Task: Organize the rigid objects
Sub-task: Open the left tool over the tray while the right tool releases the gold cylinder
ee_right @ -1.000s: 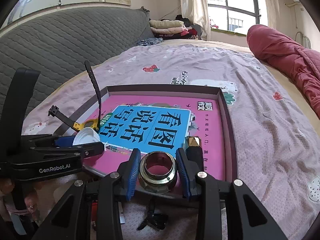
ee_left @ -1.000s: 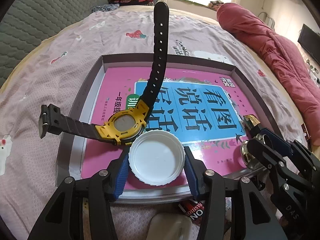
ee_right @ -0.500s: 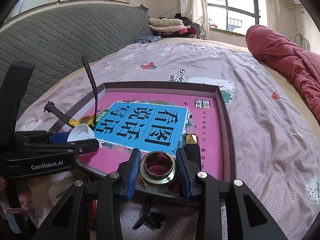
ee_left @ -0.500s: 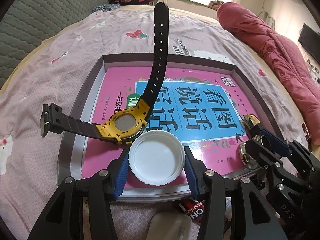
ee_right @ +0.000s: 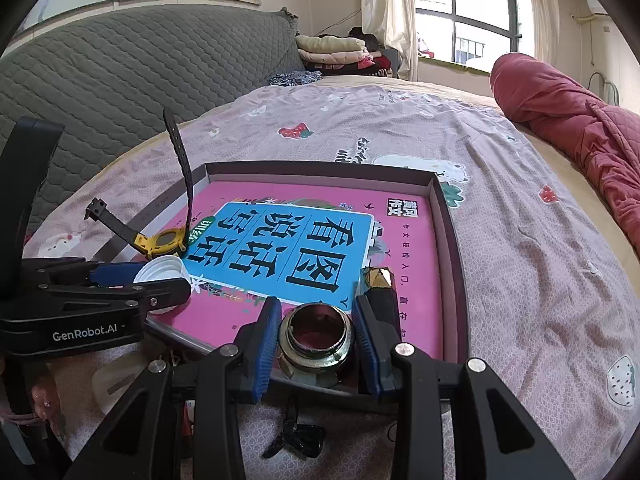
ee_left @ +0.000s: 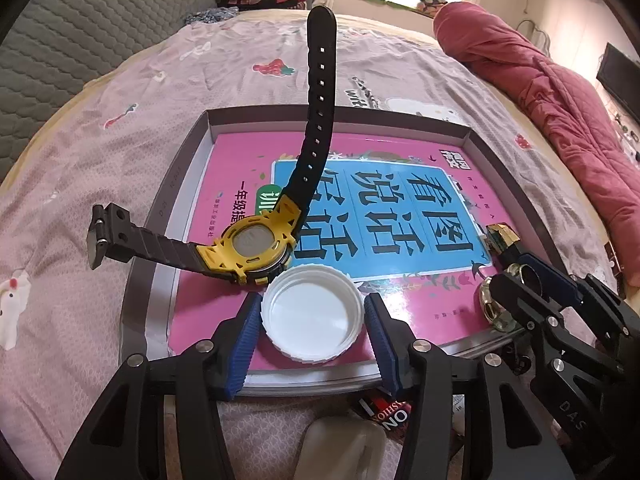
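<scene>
A shallow grey box lid [ee_left: 160, 240] lies on the bed with a pink and blue book [ee_left: 400, 200] in it. My left gripper [ee_left: 313, 318] stands open around a white plastic cap [ee_left: 314, 314] resting on the book's near edge. A yellow and black watch [ee_left: 250, 246] lies just beyond the cap, one strap standing up. My right gripper [ee_right: 316, 338] has its pads slightly apart from a brass threaded fitting [ee_right: 316, 338] sitting on the book. A black and gold lipstick-like tube [ee_right: 380, 292] lies beside the right pad.
The box lid's raised rim [ee_right: 452, 240] bounds the book. A red quilt [ee_right: 580, 120] lies at the far right of the bed. A grey padded headboard [ee_right: 120, 80] is at the left. A black clip [ee_right: 296, 436] and a white object [ee_left: 340, 448] lie on the sheet near me.
Both pairs of pads have parted slightly from the cap and the fitting, which now rest on the book. The right gripper has drawn a little closer to the left.
</scene>
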